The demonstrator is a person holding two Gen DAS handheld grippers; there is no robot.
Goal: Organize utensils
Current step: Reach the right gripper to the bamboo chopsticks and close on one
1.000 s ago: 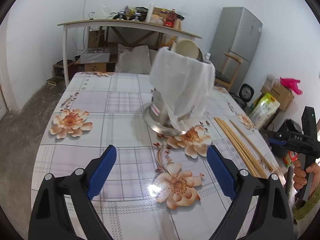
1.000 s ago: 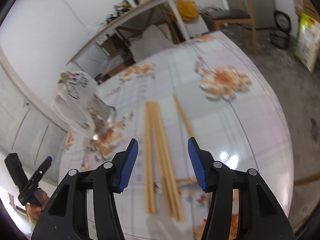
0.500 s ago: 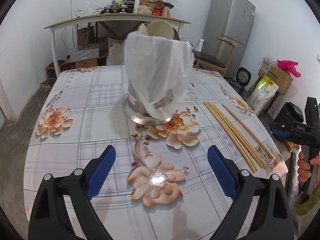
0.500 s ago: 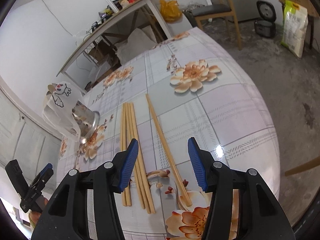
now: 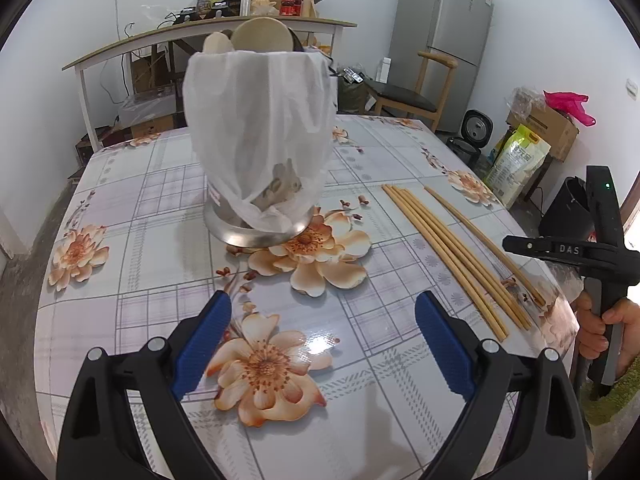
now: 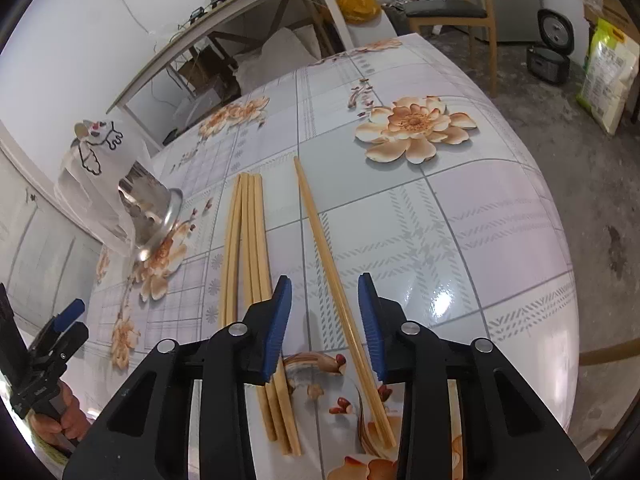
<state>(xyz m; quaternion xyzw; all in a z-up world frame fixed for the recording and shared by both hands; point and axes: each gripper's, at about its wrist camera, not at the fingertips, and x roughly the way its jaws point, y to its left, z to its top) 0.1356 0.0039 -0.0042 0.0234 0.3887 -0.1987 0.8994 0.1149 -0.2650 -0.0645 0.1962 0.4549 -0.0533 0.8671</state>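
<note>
1. Two grippers sit nearest to us. Our right gripper (image 6: 324, 320) points down at the near edge of the table (image 6: 500, 208); its jaws have just been closing, yet they stand apart and press on nothing, with the single chopstick (image 6: 320, 240) lying on the cloth between the blue pads (image 6: 276, 324).
2. Our left gripper (image 5: 322, 340) hovers over a printed flower near that edge, jaws spread wide and empty.
3. Just left of the single chopstick, we see the bundle of chopsticks (image 6: 248, 248) lying side by side, touching one another; their near ends reach the table's near edge.
4. Farther in, towards the middle of the table, the steel utensil holder (image 5: 260, 224) stands upright, draped in a white plastic bag (image 5: 260, 120), with wooden utensils (image 5: 260, 36) poking from its top.
5. Beyond the far edge we see a desk (image 5: 200, 32), a chair (image 5: 412, 96) and a fridge (image 5: 440, 36).
</note>
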